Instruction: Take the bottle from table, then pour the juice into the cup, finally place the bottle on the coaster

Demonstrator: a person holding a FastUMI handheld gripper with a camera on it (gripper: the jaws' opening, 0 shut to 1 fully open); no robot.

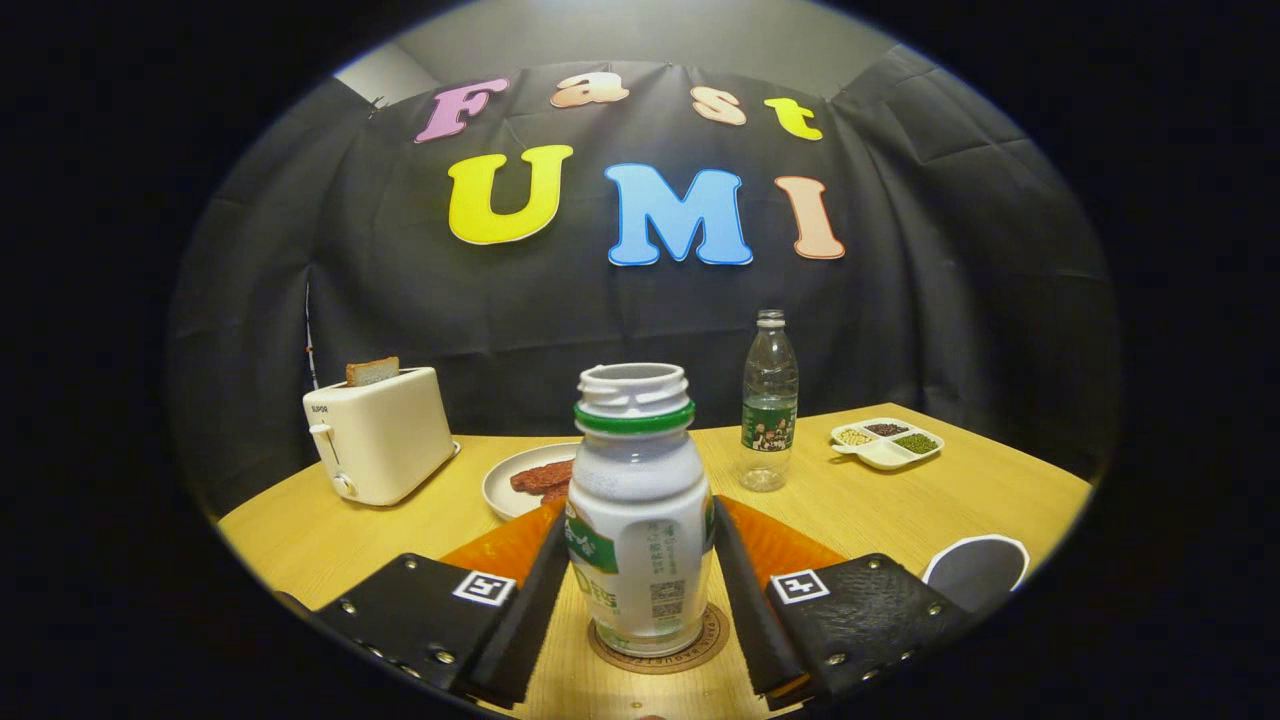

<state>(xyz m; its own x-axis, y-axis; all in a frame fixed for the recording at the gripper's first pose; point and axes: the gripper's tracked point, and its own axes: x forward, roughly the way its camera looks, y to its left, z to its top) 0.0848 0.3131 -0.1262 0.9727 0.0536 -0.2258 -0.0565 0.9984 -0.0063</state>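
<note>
The fingers (545,585) stand on either side of the bottle (640,520), one at its 9 o'clock and one at its 3 o'clock, their inner faces running close along its lower body. The left one seems to touch the label; on the right a thin gap may remain, so whether both press on it cannot be told. The jaws are parted about as wide as the bottle.

The bottle stands upright, long axis vertical, its open, capless mouth at 12 o'clock. A green ring circles the neck under the threaded rim. Its base sits on the round coaster (700,650), roughly centred, with the coaster's edge showing around the base.

The gripper (640,600) comes in low and level over the table (880,510), fingers pointing ahead toward the wall and held evenly, with no clear roll to either side.

From the bottle, a plate (505,480) with reddish-brown pieces on it lies at 10 o'clock, just behind the left finger. A toaster (380,435) with a slice of bread in its slot stands farther out at 10 o'clock. A clear bottle (769,400), also capless, stands at 1 o'clock, and a divided dish (887,443) of beans lies at 2 o'clock, well apart. The cup (975,572) sits at 3 o'clock, beyond the right finger, near the table edge.
</note>
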